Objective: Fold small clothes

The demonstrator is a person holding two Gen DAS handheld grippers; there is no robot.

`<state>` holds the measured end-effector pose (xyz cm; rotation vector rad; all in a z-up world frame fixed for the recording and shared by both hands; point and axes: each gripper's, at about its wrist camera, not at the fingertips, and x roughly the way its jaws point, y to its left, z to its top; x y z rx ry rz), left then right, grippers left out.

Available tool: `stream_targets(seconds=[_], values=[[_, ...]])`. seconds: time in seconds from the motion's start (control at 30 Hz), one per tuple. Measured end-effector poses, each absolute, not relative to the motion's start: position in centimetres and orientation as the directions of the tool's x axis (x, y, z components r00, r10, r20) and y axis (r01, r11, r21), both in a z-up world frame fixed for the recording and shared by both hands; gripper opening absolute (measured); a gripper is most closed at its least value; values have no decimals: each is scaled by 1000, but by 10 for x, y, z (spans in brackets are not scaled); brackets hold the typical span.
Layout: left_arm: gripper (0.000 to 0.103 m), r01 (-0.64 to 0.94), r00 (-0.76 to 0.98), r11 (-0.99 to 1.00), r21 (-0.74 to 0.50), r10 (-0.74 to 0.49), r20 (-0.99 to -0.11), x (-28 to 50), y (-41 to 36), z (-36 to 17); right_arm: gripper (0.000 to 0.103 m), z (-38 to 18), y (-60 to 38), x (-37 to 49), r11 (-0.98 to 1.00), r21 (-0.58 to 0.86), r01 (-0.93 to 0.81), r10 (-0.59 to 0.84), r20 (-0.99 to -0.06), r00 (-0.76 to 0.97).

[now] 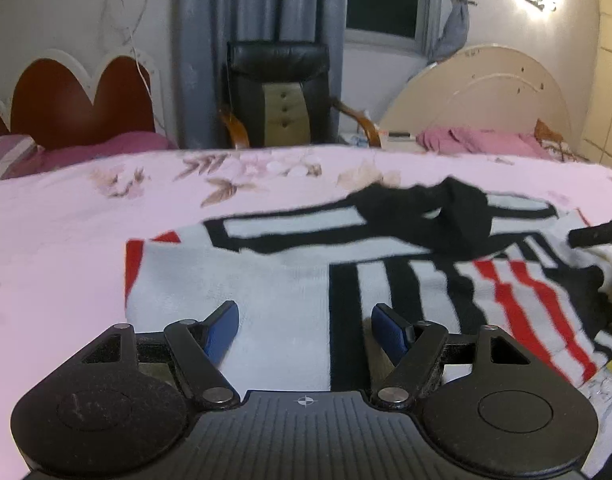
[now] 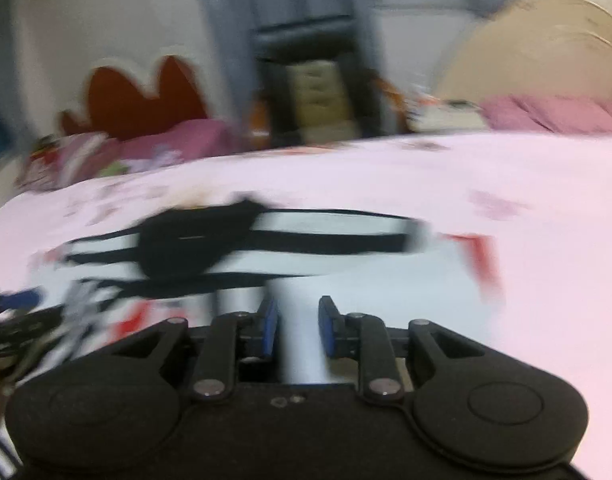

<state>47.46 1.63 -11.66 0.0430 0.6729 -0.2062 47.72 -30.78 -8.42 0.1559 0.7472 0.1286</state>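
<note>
**Striped garment flat on the bed, both tools empty**

The striped garment [image 1: 290, 280] lies flat on the pink bed [image 1: 58, 240], its long axis running left to right across both views. A black cloth [image 1: 437, 212] sits crumpled on its far part. The garment's left edge, with a red band, is free, and bare sheet lies open beyond it and behind. The left tool [image 1: 305, 320] stands wide apart over the white cloth. The right tool [image 2: 298, 320] has only a narrow gap, nothing in it; this view is blurred.
</note>
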Motion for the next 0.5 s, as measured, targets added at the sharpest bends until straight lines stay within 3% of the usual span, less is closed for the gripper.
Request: stream_targets(seconds=[0.07,0.13,0.17,0.2,0.5], values=[[74,212,769,977,18,-156,-620,473,9,-119,4,-92,-334,483,976,220,-3,157,-688,709],[74,196,773,981,16,-144,-618,471,7,-116,4,-92,-344,481,965,264,13,178,-687,704],[74,192,775,981,-2,-153,-613,468,7,-113,11,-89,-340,478,970,244,16,161,-688,708],[74,198,776,980,-31,-176,-606,463,7,-110,25,-86,-332,472,977,213,3,146,-683,716],[74,190,781,981,31,-132,-610,412,-26,-107,26,-84,-286,419,966,210,-149,252,-652,715]])
